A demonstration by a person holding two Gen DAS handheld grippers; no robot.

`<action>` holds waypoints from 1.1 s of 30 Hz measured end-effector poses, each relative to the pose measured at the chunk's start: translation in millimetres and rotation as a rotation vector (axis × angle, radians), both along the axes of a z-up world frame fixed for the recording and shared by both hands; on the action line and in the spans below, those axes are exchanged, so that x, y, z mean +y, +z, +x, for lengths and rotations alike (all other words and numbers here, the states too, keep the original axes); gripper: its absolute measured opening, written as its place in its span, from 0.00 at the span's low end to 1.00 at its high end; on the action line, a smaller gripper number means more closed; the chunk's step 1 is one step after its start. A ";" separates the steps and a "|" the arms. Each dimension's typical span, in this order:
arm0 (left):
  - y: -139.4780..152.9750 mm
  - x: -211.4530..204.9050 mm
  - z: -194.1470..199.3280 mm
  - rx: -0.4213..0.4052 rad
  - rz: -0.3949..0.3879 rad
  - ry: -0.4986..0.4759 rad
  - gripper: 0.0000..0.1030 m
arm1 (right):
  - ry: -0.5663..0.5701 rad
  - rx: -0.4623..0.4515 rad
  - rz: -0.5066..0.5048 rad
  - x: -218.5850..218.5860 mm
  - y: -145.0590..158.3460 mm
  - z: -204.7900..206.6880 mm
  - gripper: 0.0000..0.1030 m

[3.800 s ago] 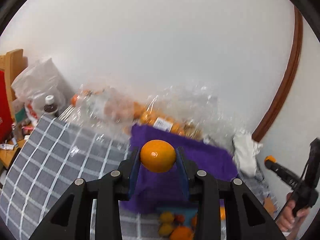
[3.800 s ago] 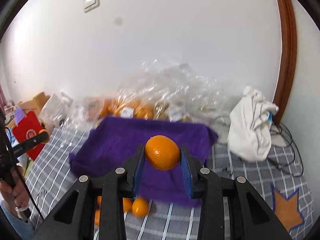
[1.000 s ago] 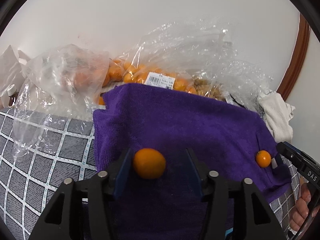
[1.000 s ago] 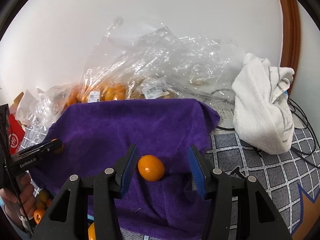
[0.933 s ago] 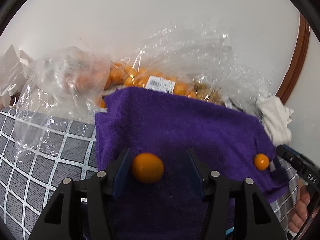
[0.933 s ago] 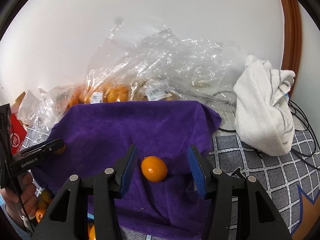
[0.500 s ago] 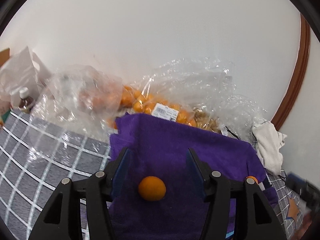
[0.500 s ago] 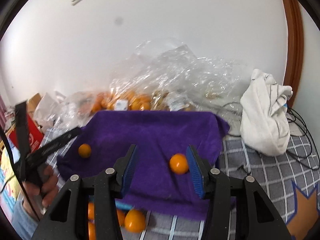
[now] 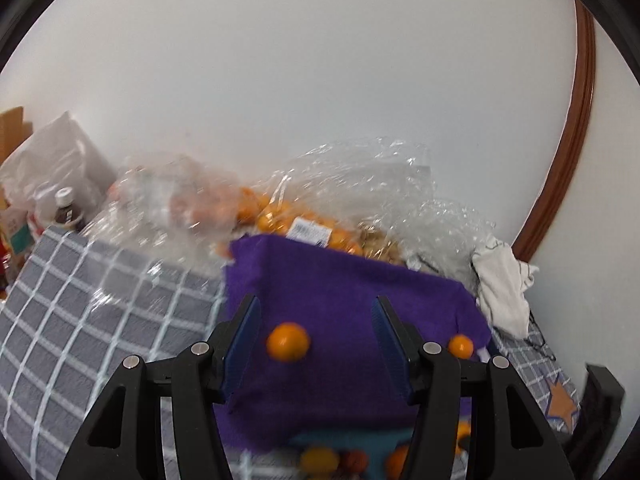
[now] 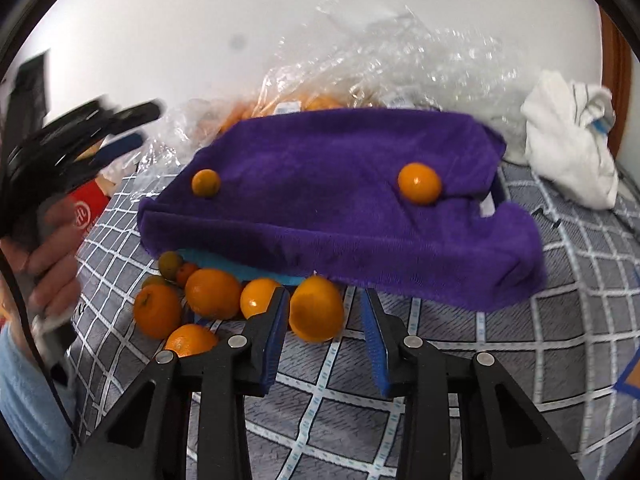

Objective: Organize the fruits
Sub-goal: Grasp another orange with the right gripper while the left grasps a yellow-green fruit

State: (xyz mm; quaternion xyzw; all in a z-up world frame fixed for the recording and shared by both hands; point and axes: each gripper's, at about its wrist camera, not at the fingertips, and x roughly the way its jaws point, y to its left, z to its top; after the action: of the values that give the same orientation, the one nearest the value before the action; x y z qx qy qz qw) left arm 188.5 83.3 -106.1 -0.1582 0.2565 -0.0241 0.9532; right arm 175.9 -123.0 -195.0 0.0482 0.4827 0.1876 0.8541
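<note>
Fruit on towel: two oranges sit well apart on the purple towel; the left orange lies near its left edge, the right orange near its right end, beside a fold.
Same fruit, left view: the left orange shows between the left tongs' blue pads but beyond them on the towel, not touched; the right orange sits at the towel's right edge.
Loose pile: a heap of oranges lies on the checked cloth at the towel's front edge, partly on a teal sheet that pokes out from under the towel.
Nearest orange: it lies just ahead of the right tongs' tips, close to the left pad; contact cannot be told.
Right tongs: jaws are closing, with a gap left; nothing is gripped between the pads.
Left tongs: jaws stand apart and hold nothing; in the right view they appear blurred at the left, held by a hand with a light blue sleeve.
Behind the towel: clear plastic bags with more oranges inside rest against the white wall.
Right side: a crumpled white cloth lies on the checked cloth, apart from the towel.
Far left: a small dark bottle stands by a white bag.
</note>
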 end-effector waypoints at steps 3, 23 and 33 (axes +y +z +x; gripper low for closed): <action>-10.7 11.1 -20.8 0.002 -0.017 0.009 0.53 | -0.004 0.027 0.000 2.0 -5.2 1.0 0.36; -68.6 2.9 -46.5 0.180 0.031 -0.103 0.53 | -0.050 -0.024 -0.162 -21.0 -6.4 -8.0 0.31; -78.9 -2.3 -41.7 0.237 -0.031 -0.188 0.34 | -0.057 -0.029 -0.173 -20.5 -5.5 -11.5 0.31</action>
State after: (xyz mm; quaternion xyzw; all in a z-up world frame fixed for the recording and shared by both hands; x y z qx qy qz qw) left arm 146.8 81.0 -185.0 -0.1497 0.3805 -0.0984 0.9073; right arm 164.5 -143.5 -200.5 -0.0147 0.4832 0.1213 0.8670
